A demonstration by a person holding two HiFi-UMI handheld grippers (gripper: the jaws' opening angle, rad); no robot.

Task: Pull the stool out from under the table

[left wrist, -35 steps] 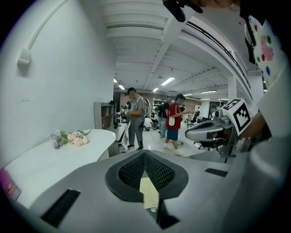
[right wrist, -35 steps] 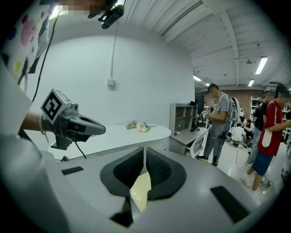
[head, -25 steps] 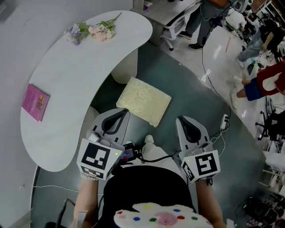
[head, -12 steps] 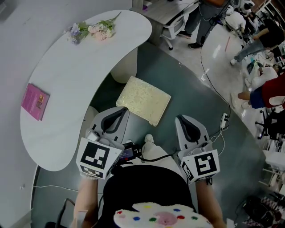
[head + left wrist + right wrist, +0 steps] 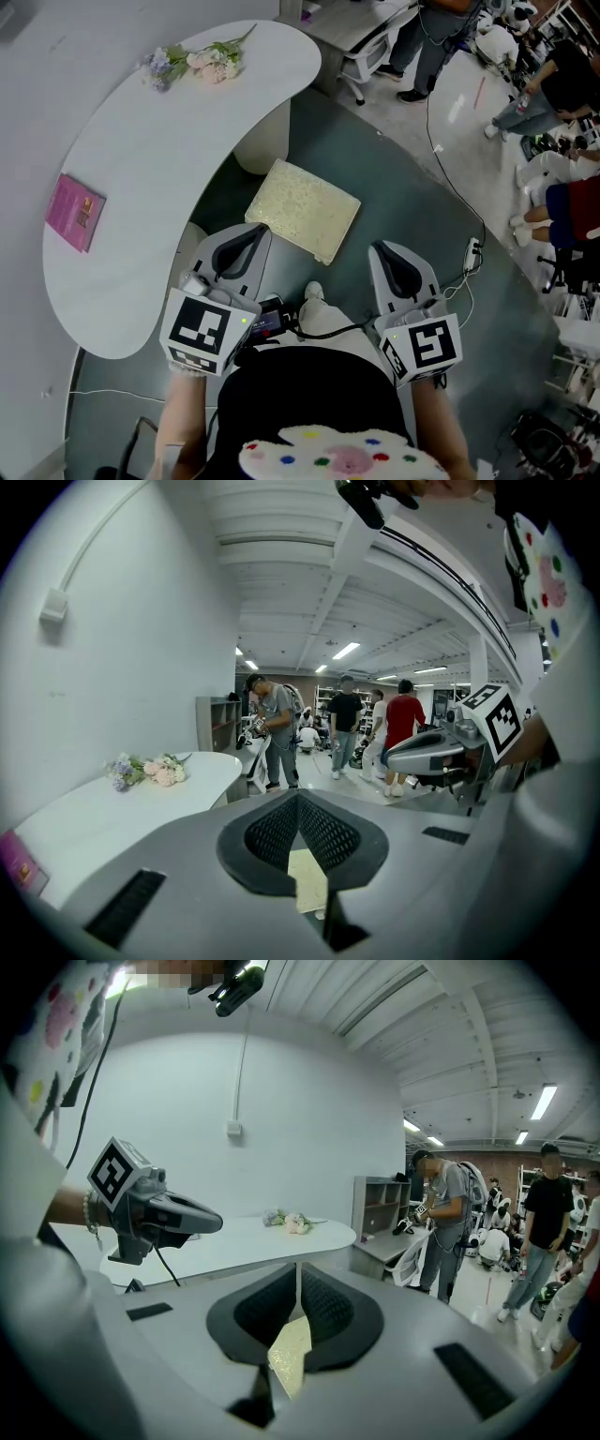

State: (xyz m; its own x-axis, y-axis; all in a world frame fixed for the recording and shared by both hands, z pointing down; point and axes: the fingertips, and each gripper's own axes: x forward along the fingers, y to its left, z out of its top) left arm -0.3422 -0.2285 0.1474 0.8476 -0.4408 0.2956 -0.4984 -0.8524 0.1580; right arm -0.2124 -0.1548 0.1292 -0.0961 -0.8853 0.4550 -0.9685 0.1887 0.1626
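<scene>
The stool (image 5: 303, 210) has a square cream cushion and stands on the grey floor in the hollow of the curved white table (image 5: 141, 187), outside its edge. My left gripper (image 5: 255, 232) is shut and empty, its tip just short of the cushion's near left corner. My right gripper (image 5: 386, 251) is also shut with nothing in it, a little nearer than the cushion's right side. In the left gripper view the closed jaws of my left gripper (image 5: 298, 797) show a strip of the stool (image 5: 309, 878) below them. The right gripper view likewise shows my right gripper (image 5: 297, 1267) above the stool (image 5: 291, 1354).
A flower bunch (image 5: 197, 64) lies at the table's far end and a pink book (image 5: 75, 214) at its left. The table's pedestal (image 5: 262, 145) stands behind the stool. A cable and power strip (image 5: 472, 253) lie on the floor at right. Several people stand far right.
Both grippers and the stool stay where they were. Only the people in the far right background have shifted.
</scene>
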